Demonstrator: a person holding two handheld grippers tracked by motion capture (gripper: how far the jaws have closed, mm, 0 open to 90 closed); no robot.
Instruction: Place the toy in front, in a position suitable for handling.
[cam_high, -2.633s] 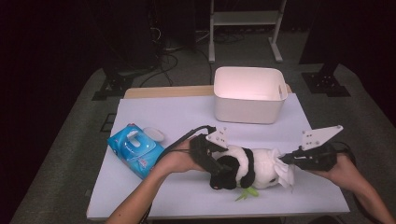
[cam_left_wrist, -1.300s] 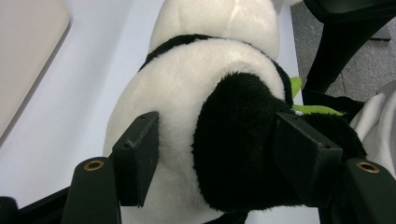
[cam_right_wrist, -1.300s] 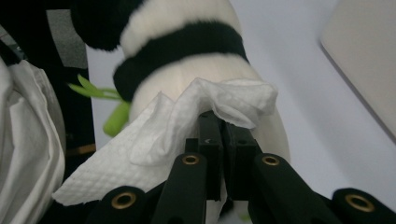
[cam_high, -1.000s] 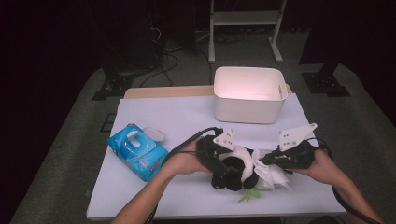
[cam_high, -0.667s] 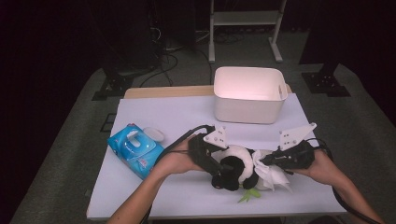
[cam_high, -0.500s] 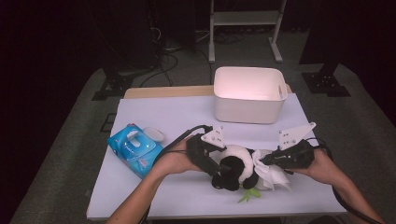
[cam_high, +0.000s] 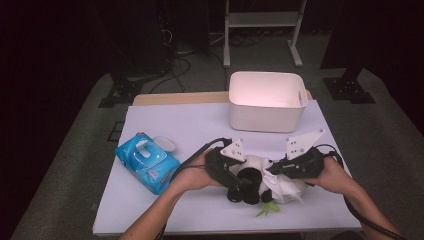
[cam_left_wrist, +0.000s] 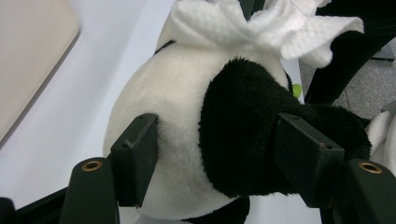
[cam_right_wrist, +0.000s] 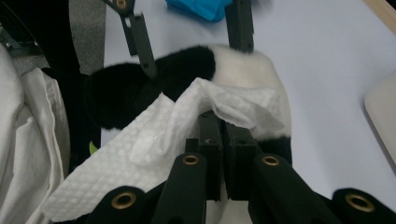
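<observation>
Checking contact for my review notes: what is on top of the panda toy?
A white paper wipe lies over the panda toy, pinched in the right gripper. The toy's surface beneath the wipe is hidden. The left gripper clamps the toy's body.

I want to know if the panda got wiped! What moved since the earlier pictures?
The right gripper, shut on the white wipe, came in from the right onto the panda. The left gripper still clamps the panda. Blue packet and bin stayed put.
</observation>
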